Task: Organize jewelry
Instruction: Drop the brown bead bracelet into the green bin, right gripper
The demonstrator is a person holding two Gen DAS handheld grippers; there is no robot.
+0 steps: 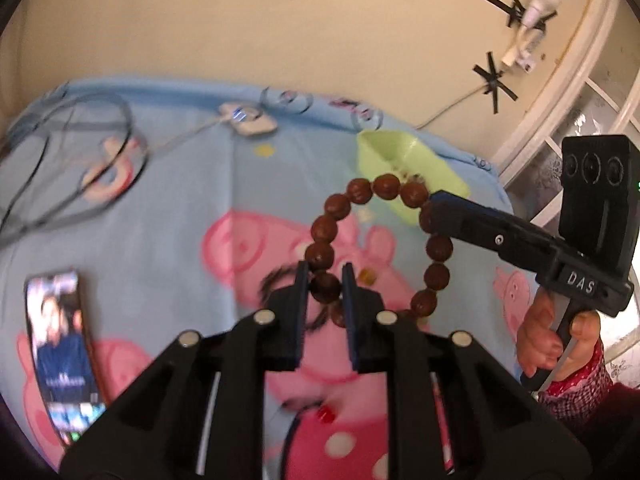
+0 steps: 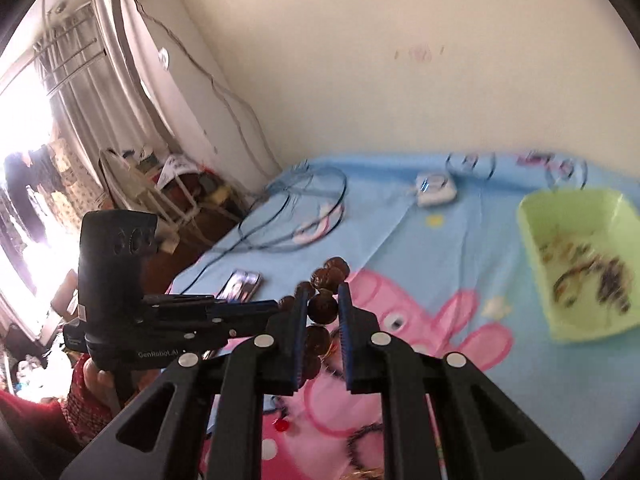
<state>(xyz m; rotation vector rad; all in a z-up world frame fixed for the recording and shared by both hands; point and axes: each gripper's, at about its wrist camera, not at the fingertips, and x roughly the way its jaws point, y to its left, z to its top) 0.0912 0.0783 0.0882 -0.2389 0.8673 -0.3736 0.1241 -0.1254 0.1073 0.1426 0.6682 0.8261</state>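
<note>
Both grippers are on the same thing here: a bracelet of big round brown wooden beads (image 1: 362,236), lifted above the light blue bedsheet with pink cartoon pigs (image 1: 192,200).

The left hand-held gripper (image 1: 326,292) is closed down to a narrow gap, its two dark blue pads pinching one bead at the lower left of the loop. The right hand-held gripper (image 1: 434,210) comes in from the right side in the left wrist view, held by a hand (image 1: 554,340) in a red patterned sleeve, and its tip is clamped on a bead at the upper right of the loop. In the right wrist view that gripper (image 2: 324,308) has a single bead squeezed between its fingers, with more beads stacked above and below it.

So the bracelet hangs between the two grips as an open ring, facing the left camera almost flat on. It looks a bit taller than wide there, with the long axis running roughly from the near grip up and away toward the far edge of the bed. From the right camera you see it edge on, so it reads as a near-vertical string of beads.

A pale green plastic rectangular tray (image 2: 576,264) sits on the sheet beyond the bracelet, with small jewelry bits inside, too blurry to make out. A smartphone with a lit screen (image 1: 60,352) lies on the sheet off to the left.
</note>
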